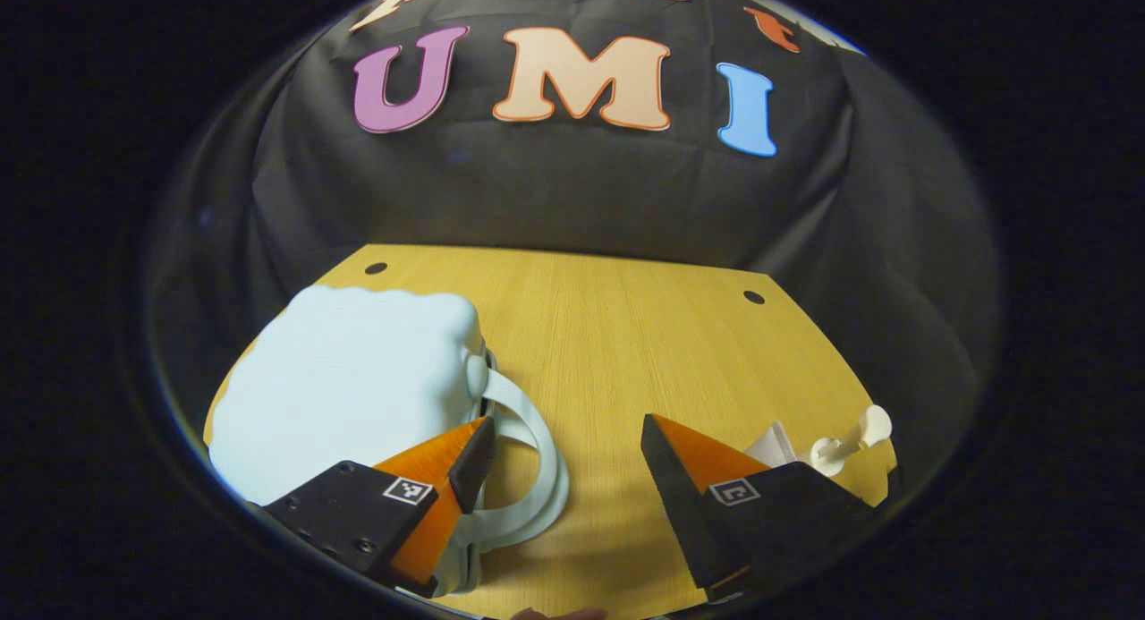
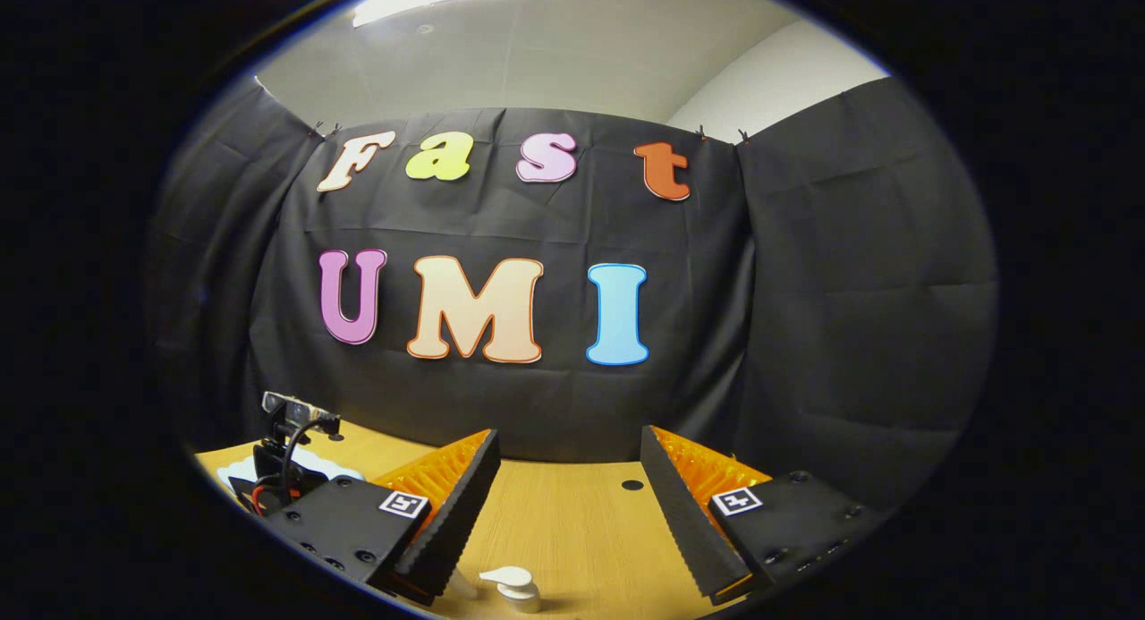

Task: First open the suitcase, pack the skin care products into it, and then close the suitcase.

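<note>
The suitcase (image 1: pixel 344 387), a pale, soft-looking closed case, lies on the left part of the wooden counter (image 1: pixel 626 334) in the left gripper view, its curved handle (image 1: pixel 537 459) arching out toward the middle of the counter. The left claw (image 1: pixel 568 463) is released, its jaws spread wide; its left finger sits just beside or against the handle and the case's near corner, though contact cannot be told, and bare counter lies between the fingers. To the right, behind the other finger, a white pump bottle (image 1: pixel 845 441) pokes out near the counter's right edge. In the right gripper view the right claw (image 2: pixel 568 504) is also released, holding nothing, above the counter. A white pump head (image 2: pixel 512 586) stands near, just between its fingers. Farther left, the other gripper's body with its cables (image 2: pixel 286 459) is seen over the pale case.
</note>
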The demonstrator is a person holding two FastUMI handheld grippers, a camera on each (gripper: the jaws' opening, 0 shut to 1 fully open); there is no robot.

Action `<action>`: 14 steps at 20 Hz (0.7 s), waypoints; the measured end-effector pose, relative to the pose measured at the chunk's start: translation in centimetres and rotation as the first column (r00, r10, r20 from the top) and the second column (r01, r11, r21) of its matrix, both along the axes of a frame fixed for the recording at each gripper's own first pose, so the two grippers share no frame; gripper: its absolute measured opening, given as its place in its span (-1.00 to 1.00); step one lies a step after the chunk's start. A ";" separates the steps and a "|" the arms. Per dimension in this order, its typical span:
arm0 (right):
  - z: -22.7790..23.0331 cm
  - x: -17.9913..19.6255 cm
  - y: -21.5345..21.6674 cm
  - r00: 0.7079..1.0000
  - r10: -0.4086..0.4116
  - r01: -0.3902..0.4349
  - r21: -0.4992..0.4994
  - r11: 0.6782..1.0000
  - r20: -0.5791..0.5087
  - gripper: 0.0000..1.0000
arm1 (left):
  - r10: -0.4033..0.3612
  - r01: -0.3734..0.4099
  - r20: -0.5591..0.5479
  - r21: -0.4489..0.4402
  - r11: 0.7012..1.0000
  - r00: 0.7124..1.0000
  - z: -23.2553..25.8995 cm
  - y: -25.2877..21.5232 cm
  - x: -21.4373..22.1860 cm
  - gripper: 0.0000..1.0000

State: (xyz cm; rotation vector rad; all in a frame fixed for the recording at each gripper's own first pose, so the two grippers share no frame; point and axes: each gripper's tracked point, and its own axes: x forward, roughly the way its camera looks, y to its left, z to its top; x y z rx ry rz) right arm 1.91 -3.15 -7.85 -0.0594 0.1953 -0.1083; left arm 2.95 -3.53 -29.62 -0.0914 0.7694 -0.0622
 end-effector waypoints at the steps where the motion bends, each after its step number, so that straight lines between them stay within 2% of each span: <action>1: -0.2 -0.1 -0.1 1.000 -0.002 0.002 0.000 1.000 -0.006 0.97 | 0.006 -0.006 -0.021 -0.006 1.000 1.000 -0.5 0.0 -0.1 0.92; 4: -0.8 -0.2 -0.1 1.000 -0.007 0.007 -0.002 1.000 -0.024 1.00 | 0.013 -0.014 -0.054 -0.026 1.000 0.998 -1.6 -0.3 0.3 0.96; 5: -1.0 -0.2 -0.1 1.000 -0.007 0.007 -0.003 1.000 -0.028 0.98 | 0.012 -0.013 -0.054 -0.021 1.000 0.998 -1.7 -0.4 0.6 0.85; 11: -0.7 -0.3 -0.1 1.000 -0.002 0.002 -0.022 1.000 -0.019 0.97 | 0.050 -0.043 -0.132 0.055 0.998 0.990 -3.8 -0.2 1.1 0.85; 13: -0.7 -0.4 -0.2 1.000 -0.003 0.003 -0.022 1.000 -0.018 0.97 | 0.054 -0.046 -0.172 0.050 0.998 0.984 -5.0 -0.4 1.0 0.89; 14: -0.7 -0.4 -0.3 1.000 -0.004 0.004 -0.023 1.000 -0.018 0.97 | 0.041 -0.038 -0.200 0.017 0.999 0.979 -5.5 -1.0 0.8 0.84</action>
